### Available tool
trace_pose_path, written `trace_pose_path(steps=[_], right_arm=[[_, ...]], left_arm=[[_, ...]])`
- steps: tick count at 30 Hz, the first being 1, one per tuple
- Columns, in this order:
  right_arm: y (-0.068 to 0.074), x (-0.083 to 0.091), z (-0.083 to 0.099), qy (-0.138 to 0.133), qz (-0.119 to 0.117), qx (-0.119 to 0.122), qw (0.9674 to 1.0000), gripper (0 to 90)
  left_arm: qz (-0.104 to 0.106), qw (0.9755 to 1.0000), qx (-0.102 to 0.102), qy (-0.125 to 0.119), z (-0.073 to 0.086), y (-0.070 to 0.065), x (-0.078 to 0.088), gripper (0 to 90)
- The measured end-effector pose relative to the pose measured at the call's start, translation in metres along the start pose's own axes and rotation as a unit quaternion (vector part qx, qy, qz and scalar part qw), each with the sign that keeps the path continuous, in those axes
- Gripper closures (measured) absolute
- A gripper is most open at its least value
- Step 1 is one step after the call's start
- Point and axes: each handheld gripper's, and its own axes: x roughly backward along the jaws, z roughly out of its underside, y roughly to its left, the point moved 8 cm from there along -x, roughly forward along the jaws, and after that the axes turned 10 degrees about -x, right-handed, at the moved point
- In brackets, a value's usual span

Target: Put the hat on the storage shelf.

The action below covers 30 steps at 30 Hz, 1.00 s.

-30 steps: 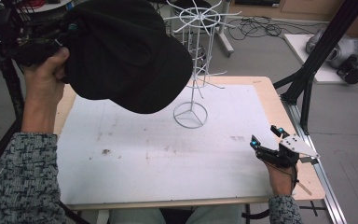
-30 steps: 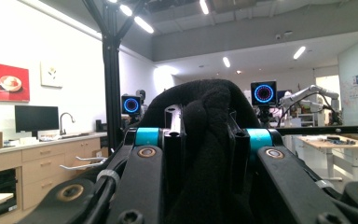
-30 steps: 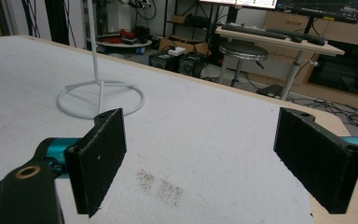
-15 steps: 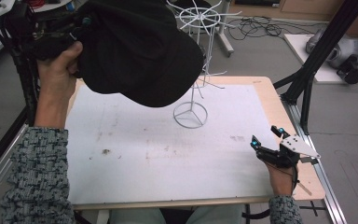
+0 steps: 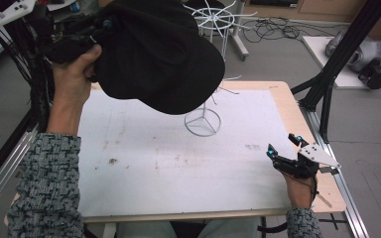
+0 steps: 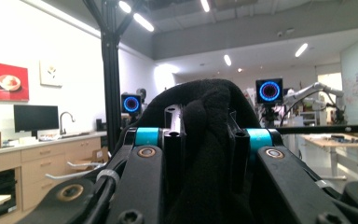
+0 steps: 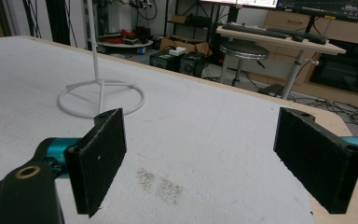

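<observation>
Black cap overhanging white wire stand, bare white tabletop

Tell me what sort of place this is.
Most likely a robotics lab or workshop: a robot arm stands by a far workbench, black frame posts flank the table, and cables lie across the floor.

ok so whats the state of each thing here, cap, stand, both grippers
black cap: held up in the air above the table, a fold of its fabric pinched in the left gripper
left gripper: shut on the cap, raised at the table's far left
right gripper: open, nothing between its jaws, low over the table's near right corner
white wire stand: upright on its ring base, nothing hanging on it
table: white top with a few dark smudges
</observation>
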Motion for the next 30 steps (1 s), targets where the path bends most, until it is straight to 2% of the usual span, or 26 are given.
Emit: trace_pose_path(steps=[5, 13, 30], right_arm=[[0.0, 0.0, 0.0, 0.0, 0.0, 0.0, 1.0, 16.0], [0.0, -0.001, 0.001, 0.002, 0.001, -0.001, 1.0, 16.0], [0.001, -0.002, 0.001, 0.005, -0.001, 0.003, 1.0, 16.0]], left_arm=[[0.003, 1.0, 0.004, 0.008, 0.011, -0.002, -0.002, 74.8], [0.0, 0.9999, 0.006, 0.015, 0.021, -0.002, 0.007, 74.3], [-0.027, 0.9974, -0.016, 0.065, 0.05, 0.002, 0.017, 71.9]])
